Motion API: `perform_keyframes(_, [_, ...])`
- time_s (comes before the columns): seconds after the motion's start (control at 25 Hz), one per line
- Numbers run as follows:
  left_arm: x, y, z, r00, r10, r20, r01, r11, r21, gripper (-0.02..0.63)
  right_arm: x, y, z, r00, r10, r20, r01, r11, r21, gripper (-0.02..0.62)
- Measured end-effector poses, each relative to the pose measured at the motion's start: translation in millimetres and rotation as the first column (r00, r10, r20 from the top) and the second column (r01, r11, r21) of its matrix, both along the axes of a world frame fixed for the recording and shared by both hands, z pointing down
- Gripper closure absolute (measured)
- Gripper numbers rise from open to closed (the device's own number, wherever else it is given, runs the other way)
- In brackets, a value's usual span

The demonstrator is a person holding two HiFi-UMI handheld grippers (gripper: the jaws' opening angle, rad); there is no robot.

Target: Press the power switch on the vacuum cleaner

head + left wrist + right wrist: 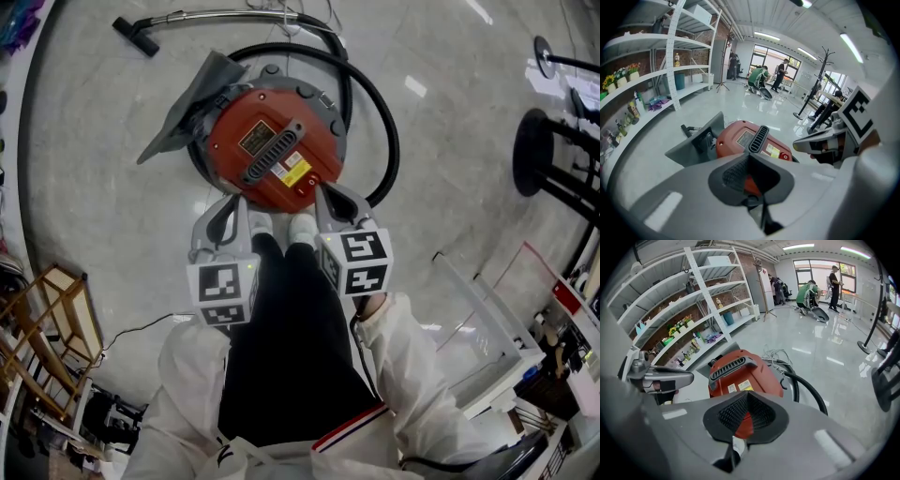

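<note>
Left gripper: jaws closed tip to tip, with nothing held. The red lid shows through the hollow between the pads.
Right gripper: jaws closed tip to tip, with nothing held.
Gripper position: both are held side by side and close together, pointing forward and down at the near side of the vacuum cleaner. The head view does not show whether either tip touches it.
Marker cubes: one is on each gripper, at the rear end toward the person.
Shoes: a white pair on the floor between the two grippers, just beside the vacuum cleaner's near rim.
Vacuum cleaner: a round canister with a red lid, standing upright on the floor directly in front of the shoes.
Handle: black and slotted, lying across the middle of the lid.
Labels: yellow and white, on the lid beside the handle.
Button: small, round and red, on the lid right of the handle, on the right gripper's side. No gripper is on it.
Hose: black, curving from the far side of the canister around its right.
Wand: a metal tube with a black floor nozzle, lying on the floor beyond the canister.
</note>
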State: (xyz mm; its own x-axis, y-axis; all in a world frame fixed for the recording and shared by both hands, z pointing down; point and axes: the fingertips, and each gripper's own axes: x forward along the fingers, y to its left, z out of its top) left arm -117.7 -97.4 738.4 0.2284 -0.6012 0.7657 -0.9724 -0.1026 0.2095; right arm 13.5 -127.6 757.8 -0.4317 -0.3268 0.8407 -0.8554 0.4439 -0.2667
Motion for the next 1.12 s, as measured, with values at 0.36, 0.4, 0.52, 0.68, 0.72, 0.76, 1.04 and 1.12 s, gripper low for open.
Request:
perform_keyframes(0.36, [-2, -4, 3, 1.000, 0.005, -0.004, -0.006, 1.000, -0.011, 0.606, 3, 7, 19, 1.000, -0.004, -0.031, 0.003, 0.999, -0.031, 0.595])
perform_keyframes(0.4, [-2, -4, 4, 1.000, 0.006, -0.005, -0.006, 1.000, -0.011, 0.606, 4, 6, 20, 0.999, -0.003, -0.032, 0.002, 0.999, -0.032, 0.595])
perform_keyframes(0.52, [-2, -4, 5, 1.000, 0.008, -0.008, -0.008, 1.000, -0.015, 0.606, 4, 6, 22, 0.999, -0.001, -0.034, -0.001, 0.999, -0.037, 0.595])
perform_keyframes(0.68, [-2, -5, 7, 1.000, 0.008, -0.010, -0.008, 1.000, -0.019, 0.606, 2, 4, 25, 0.999, -0.002, -0.037, 0.000, 0.999, -0.042, 0.595])
perform_keyframes(0.72, [-2, -5, 8, 1.000, 0.008, -0.010, -0.008, 1.000, -0.018, 0.606, 1, 4, 25, 0.999, -0.002, -0.037, 0.001, 0.999, -0.045, 0.595])
perform_keyframes(0.76, [-2, -5, 8, 1.000, 0.008, -0.010, -0.008, 1.000, -0.019, 0.606, 1, 5, 26, 0.999, -0.003, -0.036, 0.001, 0.999, -0.047, 0.595])
perform_keyframes(1.04, [-3, -6, 9, 1.000, 0.005, -0.010, -0.006, 1.000, -0.022, 0.606, 1, 7, 33, 0.999, -0.004, -0.045, 0.001, 0.998, -0.062, 0.595])
perform_keyframes(1.12, [-3, -5, 11, 1.000, 0.006, -0.012, -0.006, 1.000, -0.024, 0.606, 2, 9, 36, 0.999, -0.005, -0.051, 0.001, 0.998, -0.070, 0.595])
